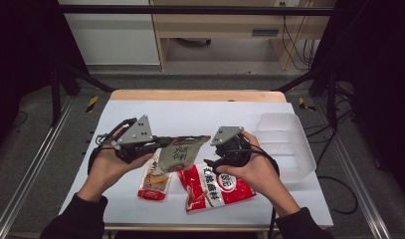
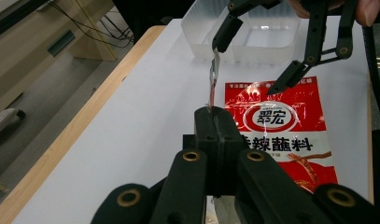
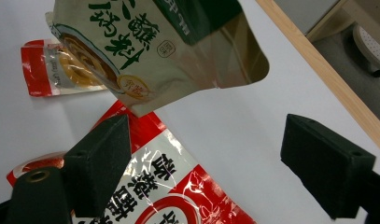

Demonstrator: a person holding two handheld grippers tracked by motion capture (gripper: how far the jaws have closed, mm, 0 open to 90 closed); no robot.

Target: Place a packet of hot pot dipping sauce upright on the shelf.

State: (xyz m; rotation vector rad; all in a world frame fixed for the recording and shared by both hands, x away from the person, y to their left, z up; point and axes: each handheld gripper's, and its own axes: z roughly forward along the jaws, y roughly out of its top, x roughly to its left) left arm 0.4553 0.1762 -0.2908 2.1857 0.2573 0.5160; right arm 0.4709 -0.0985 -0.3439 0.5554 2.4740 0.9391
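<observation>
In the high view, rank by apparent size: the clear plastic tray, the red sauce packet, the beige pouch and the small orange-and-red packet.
1. Clear plastic tray
2. Red sauce packet
3. Beige pouch, though it is lifted nearer the camera, so its rank is unsure
4. Small orange-and-red packet, partly hidden under the pouch

My left gripper (image 2: 215, 122), matt black plastic, clamps a glossy foil-look beige sachet (image 1: 181, 151). Red sachet (image 1: 215, 188) near me is shiny crinkled plastic film; the far-right tray (image 1: 294, 149) is translucent frosted plastic. Table cover (image 1: 190, 117) is smooth matt white with a wood edge.

Bare table (image 1: 190, 112) beyond the packets lies free; clear tray (image 1: 289, 144) blocks the right.
</observation>
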